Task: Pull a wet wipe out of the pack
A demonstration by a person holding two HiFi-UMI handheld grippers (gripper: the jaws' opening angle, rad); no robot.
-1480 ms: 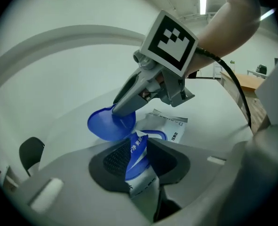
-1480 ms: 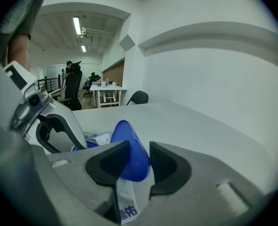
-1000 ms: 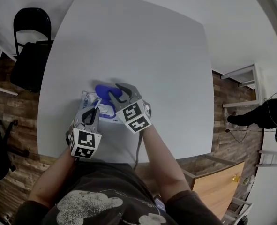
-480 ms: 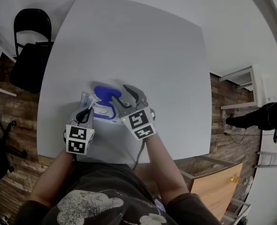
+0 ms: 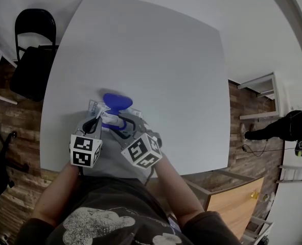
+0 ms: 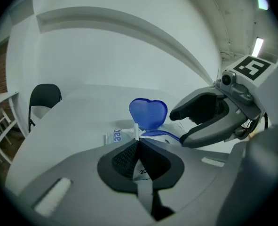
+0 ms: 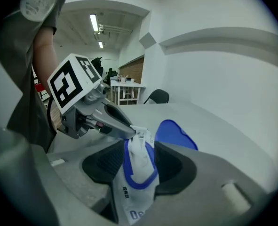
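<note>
— Where is the wipe pack point(image 7: 133, 206)?
— On the white table point(image 5: 151, 50) just before you, blue lid point(image 5: 117, 101) up. Your right gripper point(image 7: 139, 157) has just been closing its jaws, and they press the pack's sides.
— And my left gripper point(image 6: 138, 142)?
— Pinched tight on the wet wipe point(image 7: 139, 134) at the opening.

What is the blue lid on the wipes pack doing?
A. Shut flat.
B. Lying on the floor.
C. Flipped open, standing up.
C: the blue lid stands upright, flipped open, at the far side of the pack on the table.
</note>
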